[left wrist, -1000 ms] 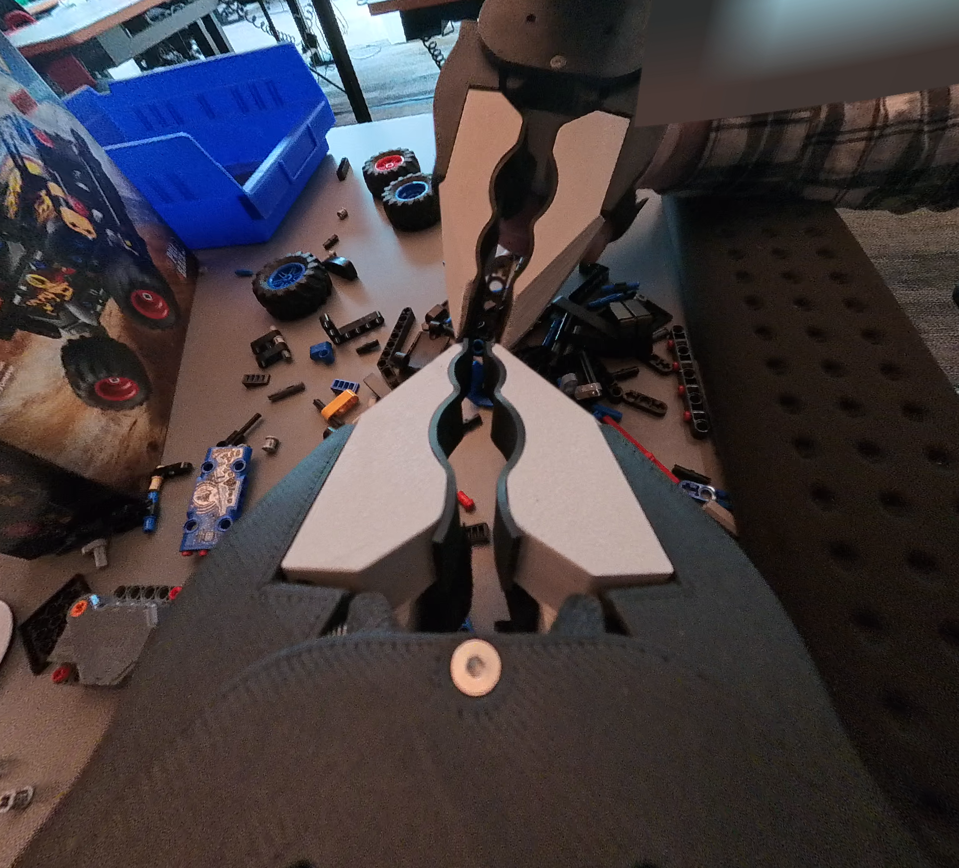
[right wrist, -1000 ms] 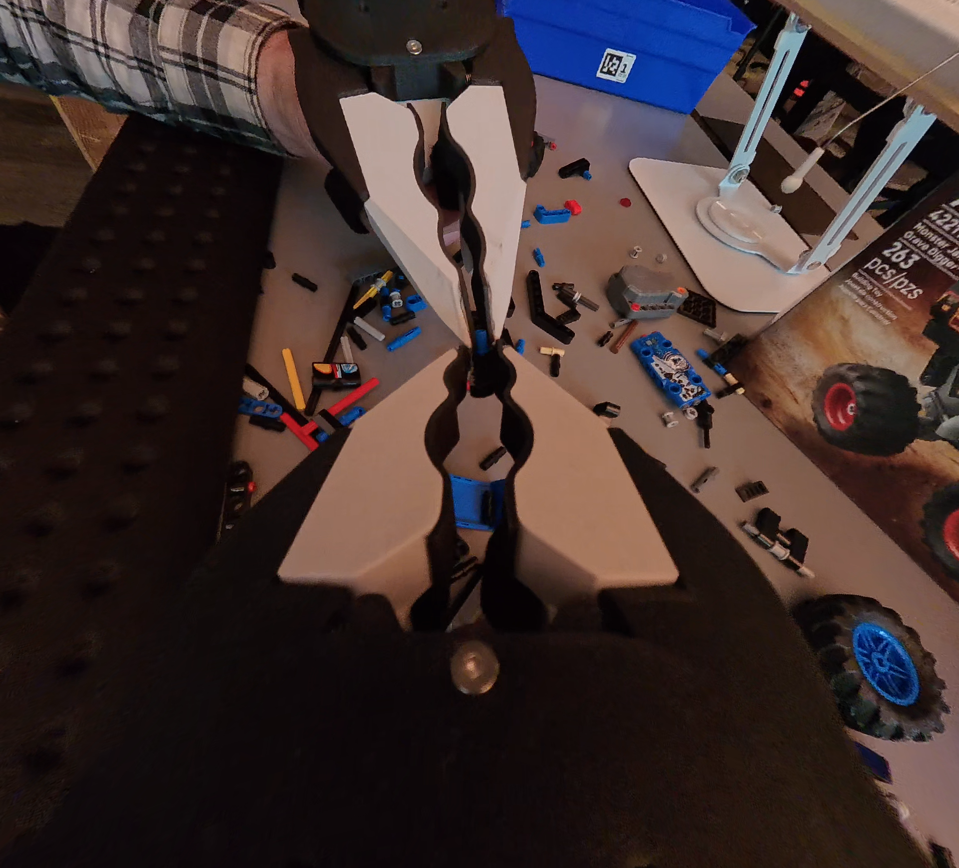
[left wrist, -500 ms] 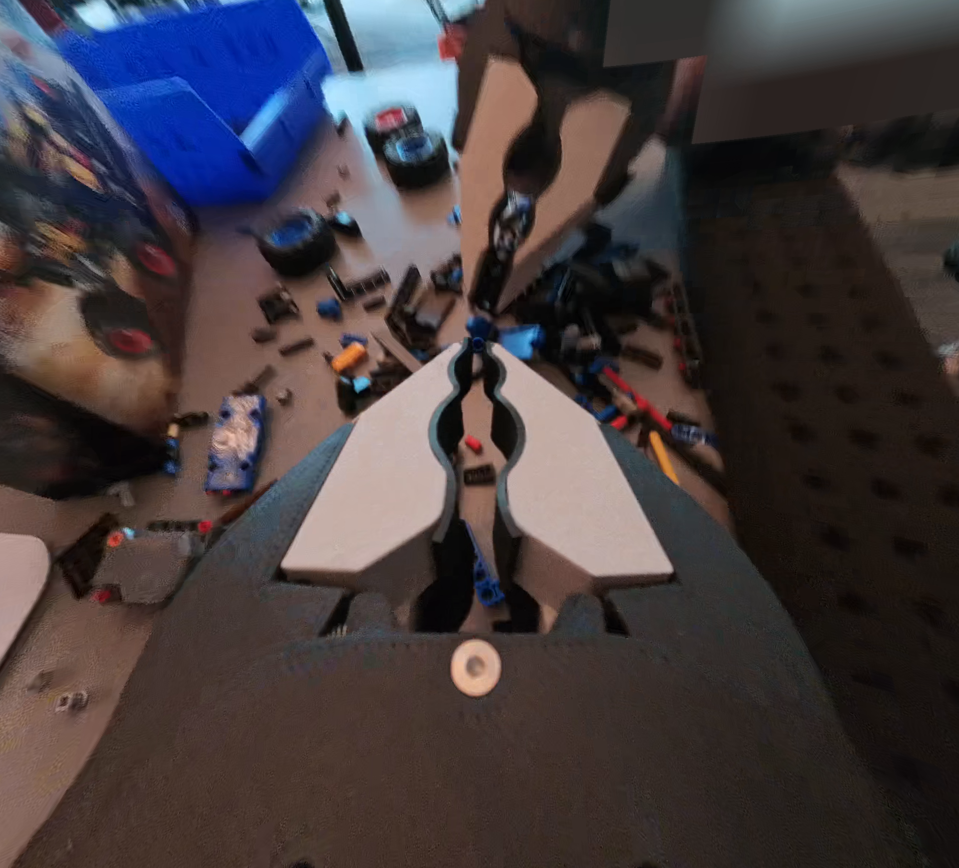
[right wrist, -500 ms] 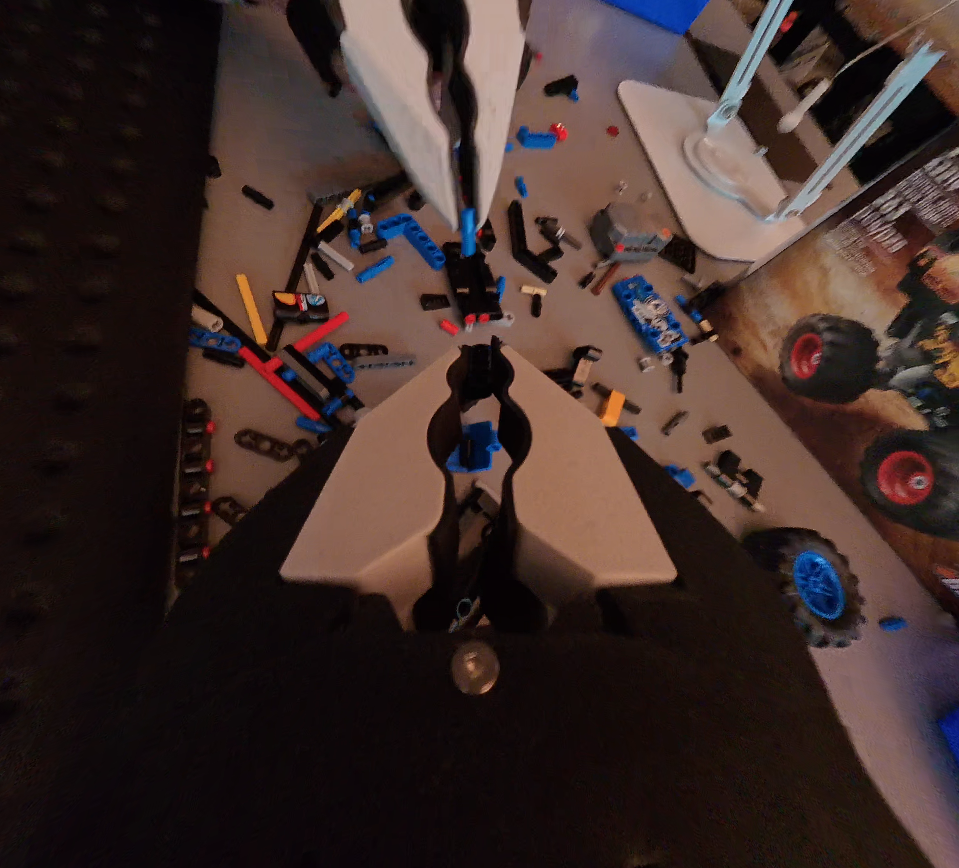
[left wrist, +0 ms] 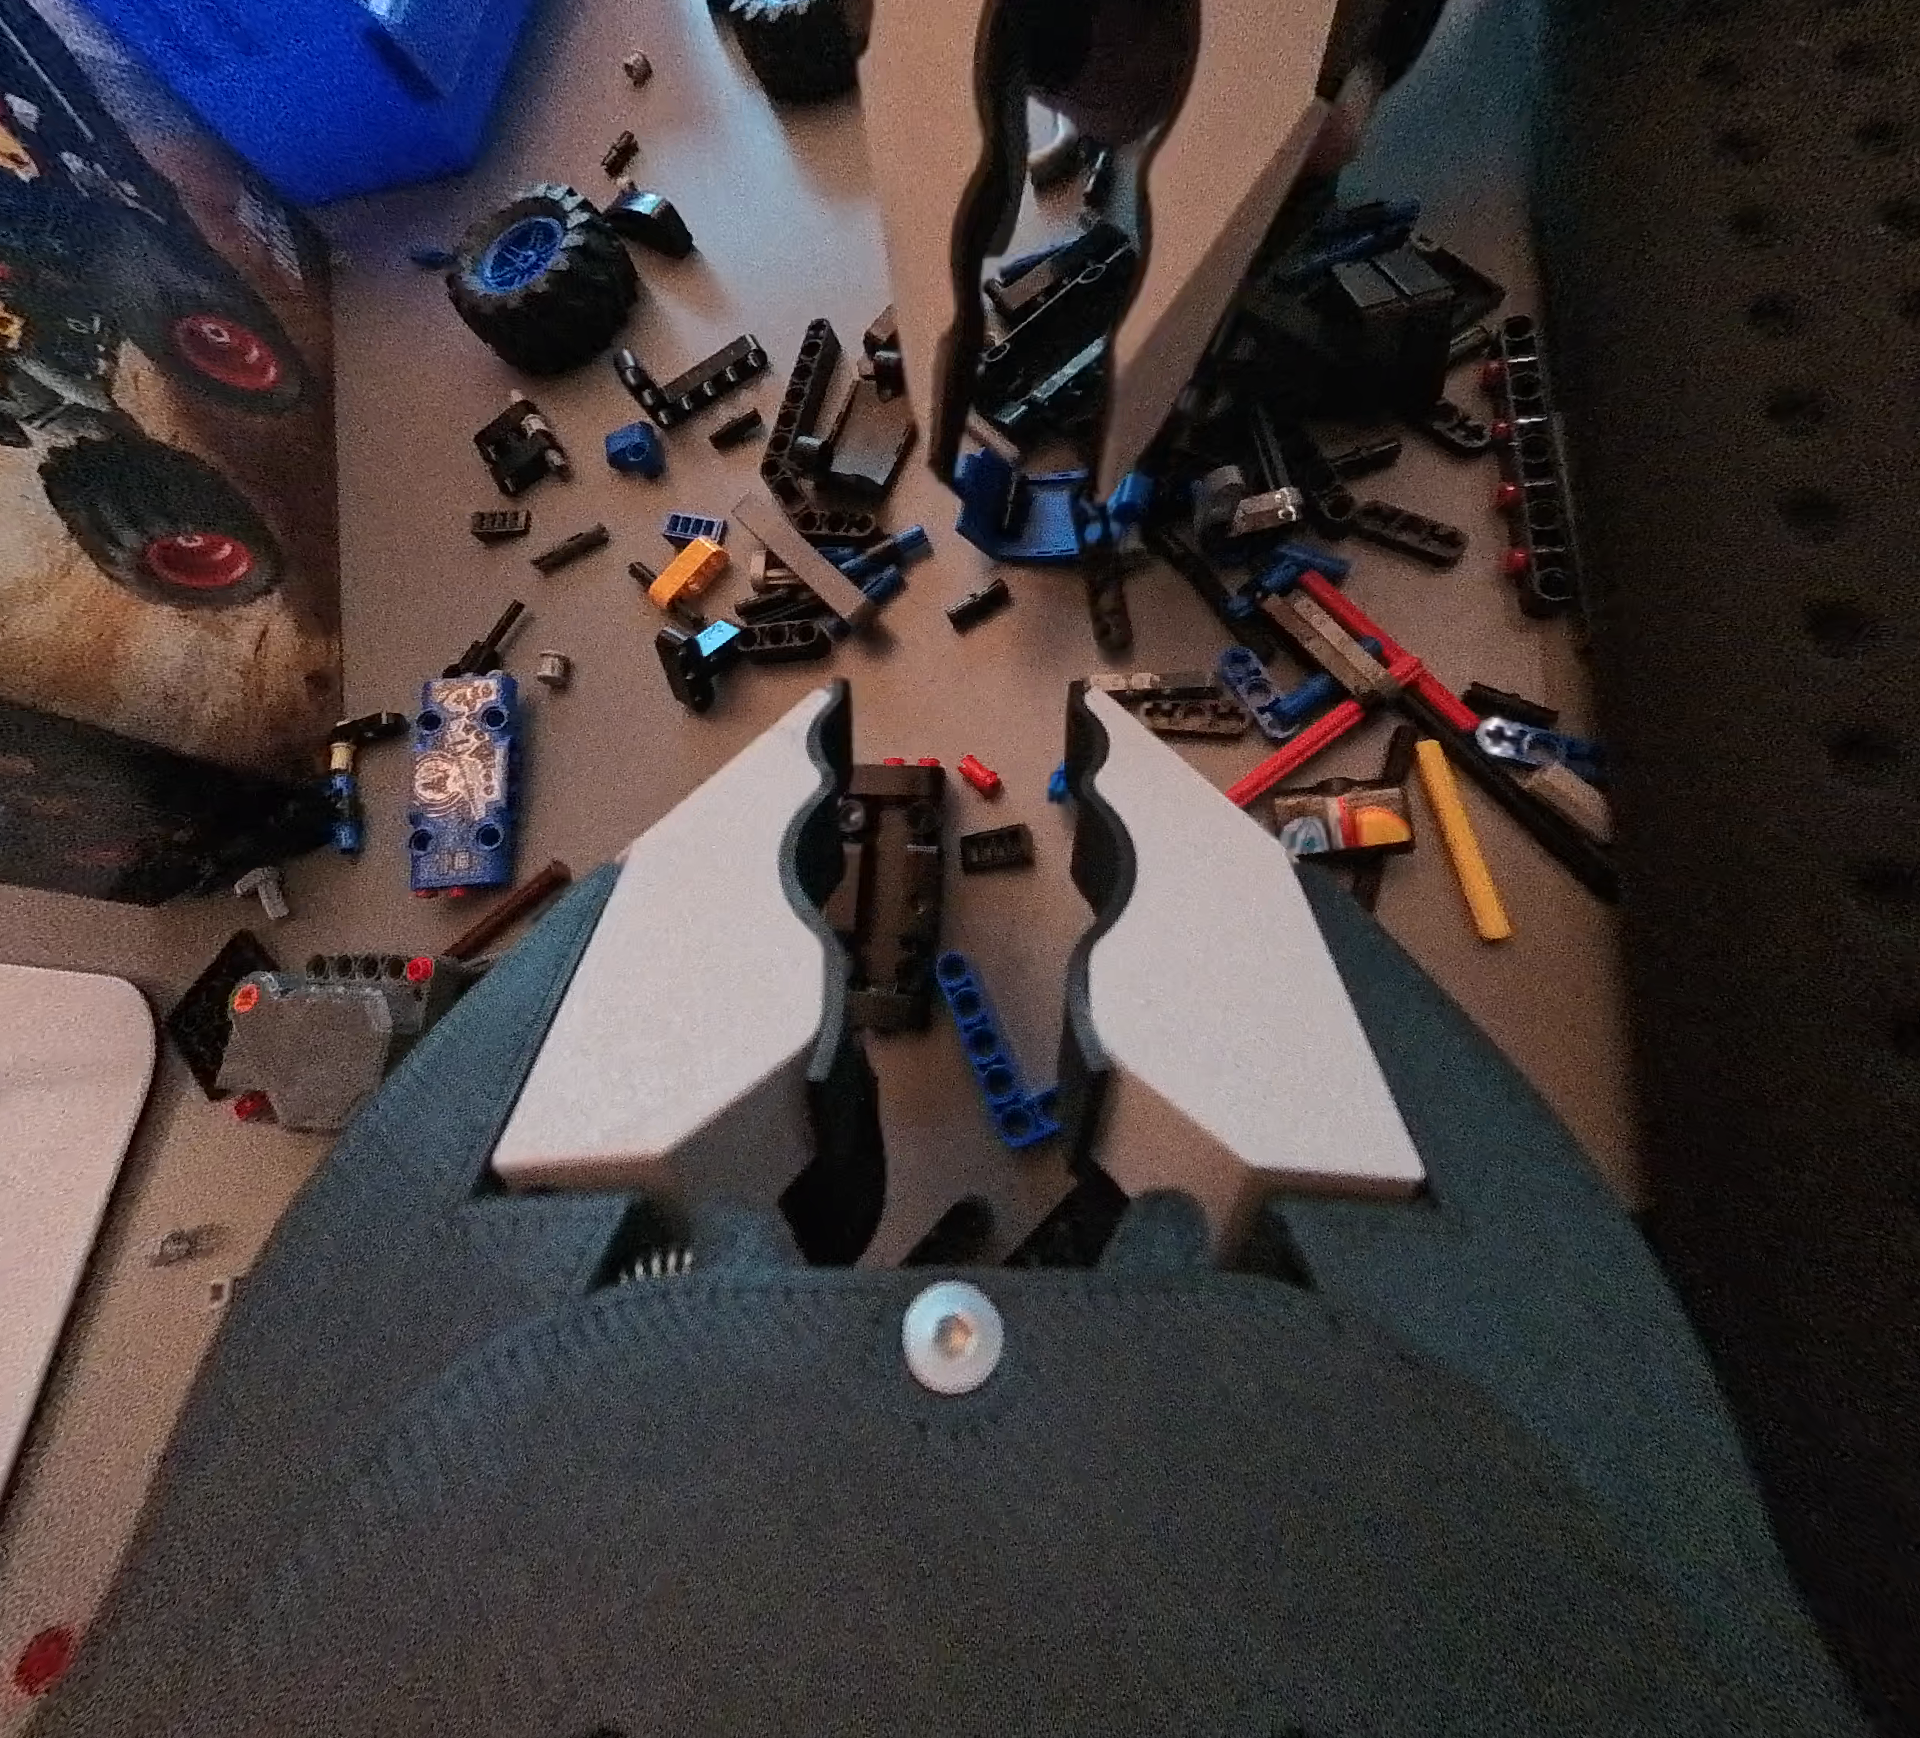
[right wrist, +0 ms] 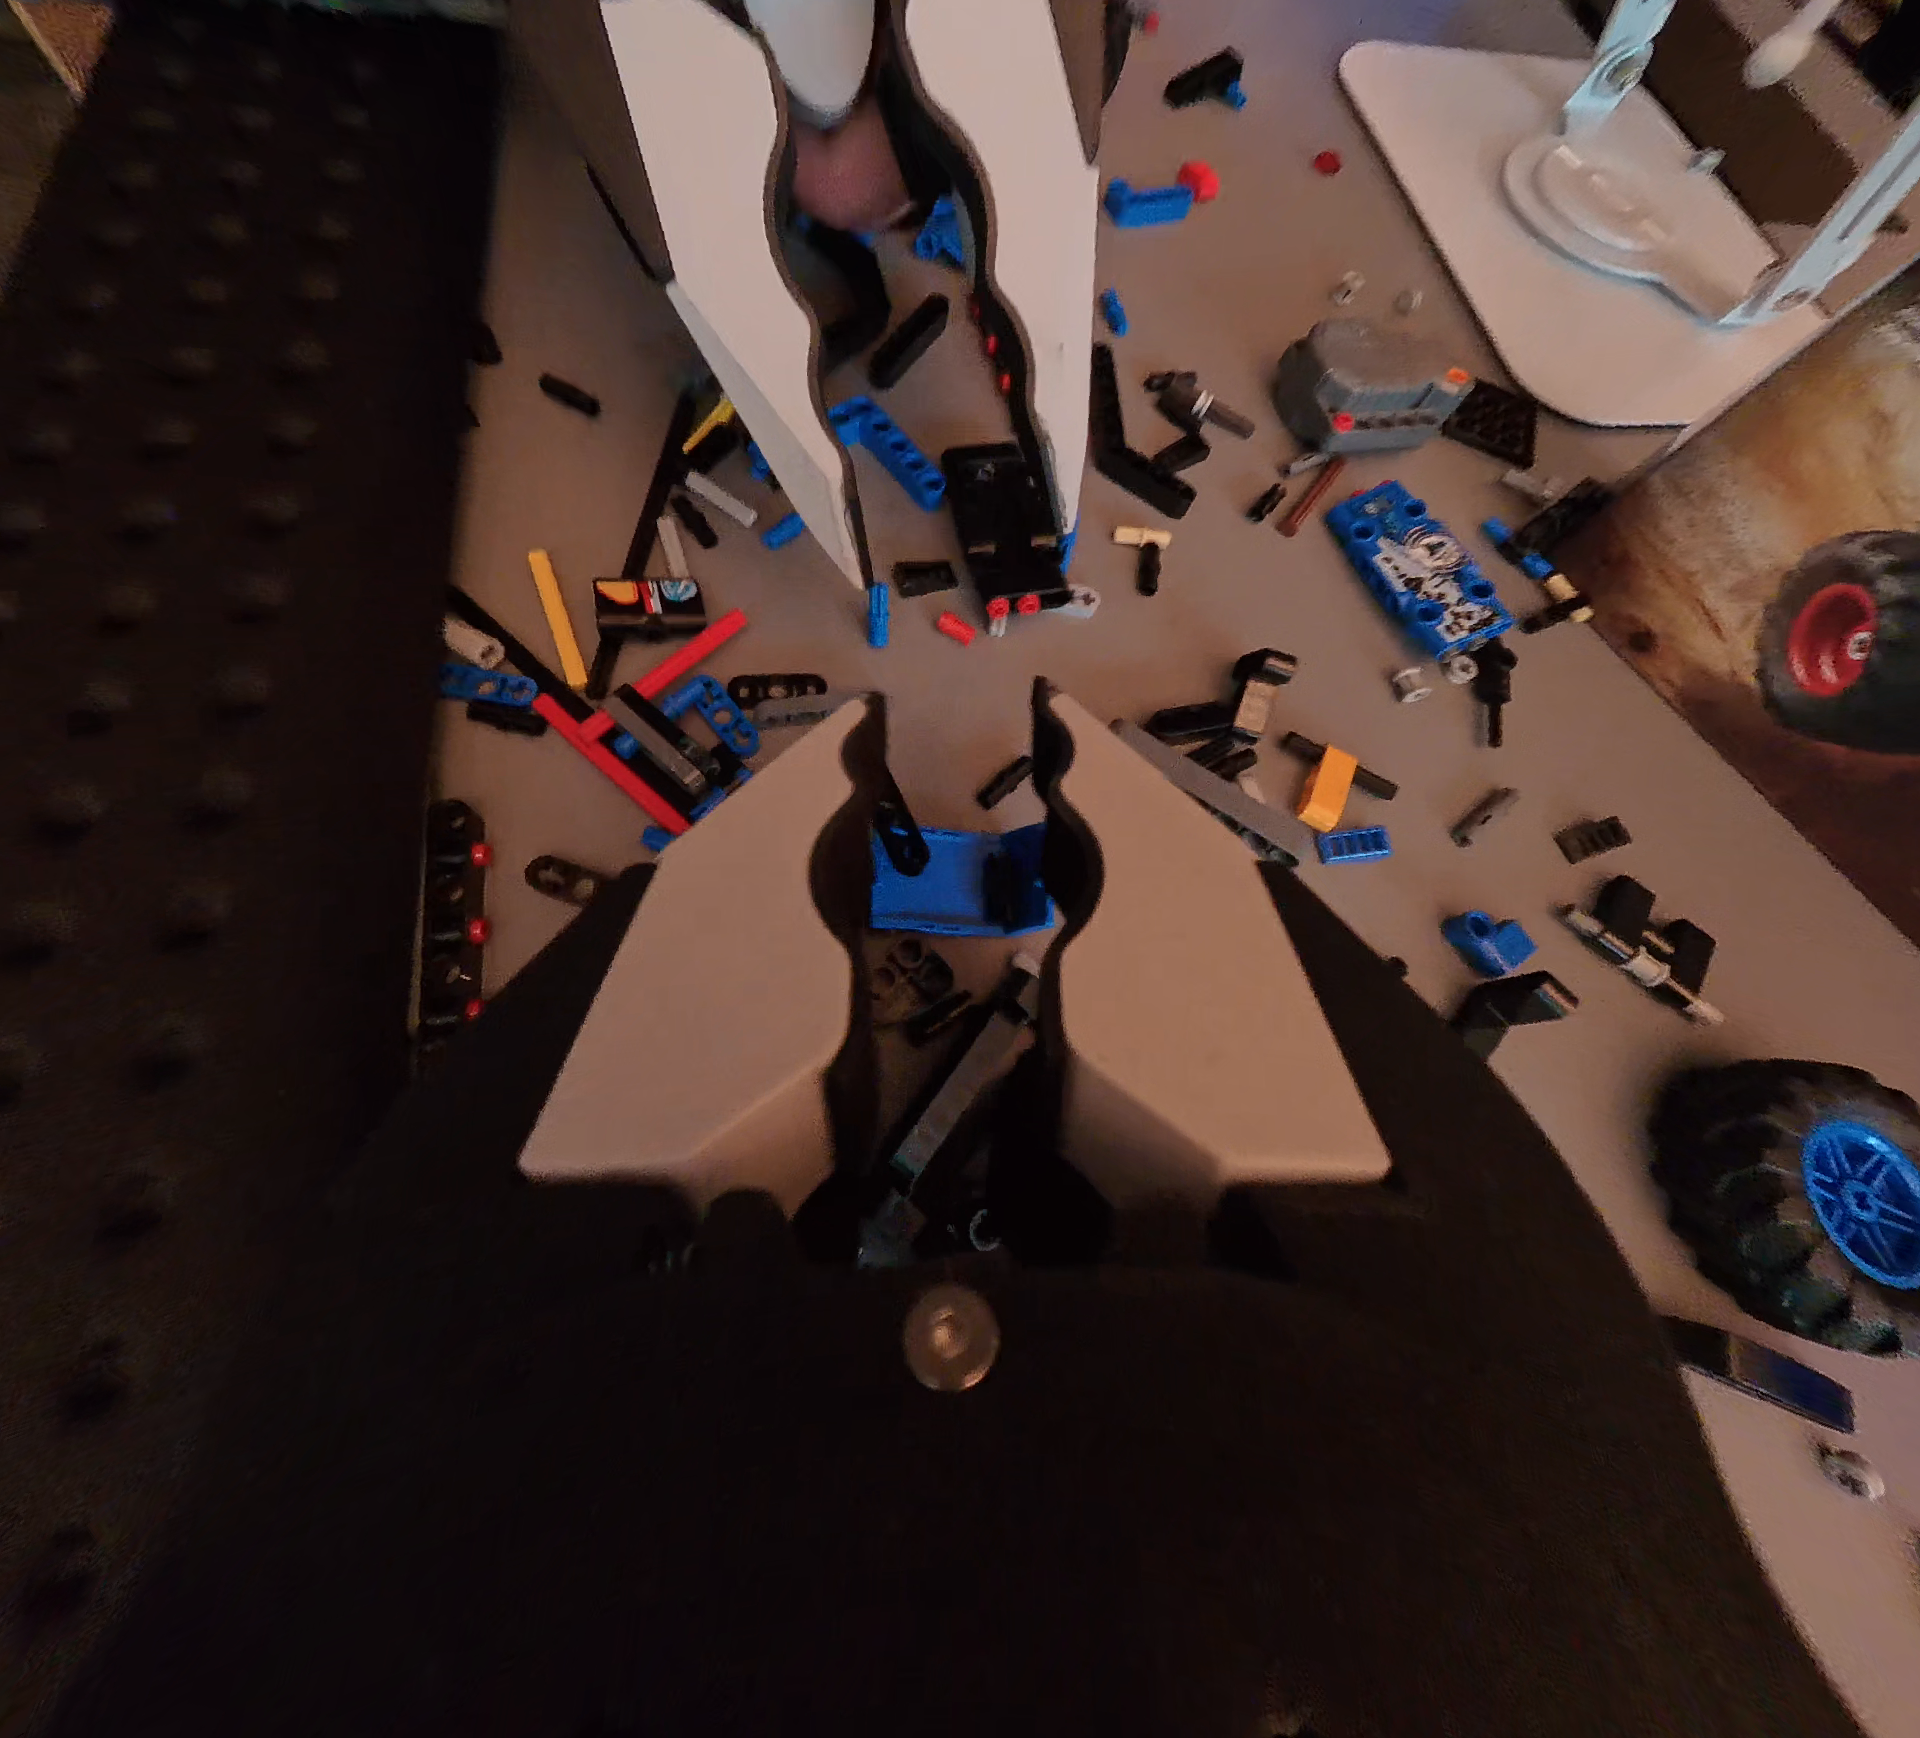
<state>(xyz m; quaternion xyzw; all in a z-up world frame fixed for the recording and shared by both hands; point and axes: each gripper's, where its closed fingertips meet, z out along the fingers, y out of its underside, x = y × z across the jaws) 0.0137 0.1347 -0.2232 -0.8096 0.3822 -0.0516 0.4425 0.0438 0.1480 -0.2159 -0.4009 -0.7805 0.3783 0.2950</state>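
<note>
My left gripper (left wrist: 961, 701) is open and empty, low over a grey table (left wrist: 727, 161) strewn with small building pieces. Between its fingers lie a black assembly with red pins (left wrist: 894, 857) and a blue beam (left wrist: 992, 1044). My right gripper (right wrist: 958, 701) is open and empty, with a blue curved panel (right wrist: 961, 878) on the table between its fingers. Each gripper shows in the other's view, pointing back at it: the right gripper (left wrist: 1029, 473) above the blue panel (left wrist: 1023, 509), and the left gripper (right wrist: 966, 556) around the black assembly (right wrist: 1003, 525). A loose blue pin (right wrist: 878, 613) lies by one left fingertip.
A blue bin (left wrist: 260, 5) and black tyres with blue and red hubs (left wrist: 540, 275) stand at the far left. A picture box (left wrist: 135, 441) lines the left side. A dark perforated mat (left wrist: 1745, 649) borders the right. A white stand base (right wrist: 1538, 234), a grey block (right wrist: 1361, 384) and another tyre (right wrist: 1808, 1200) show in the right wrist view. Left tips to right tips: about 4 centimeters. Between my left fingertips and the white stand base (right wrist: 1538, 234) there is roughly 30 centimeters.
Both grippers were shut and met tip to tip on small pieces. They have parted, dropped toward the table and opened. The blue pin now lies on the table.
</note>
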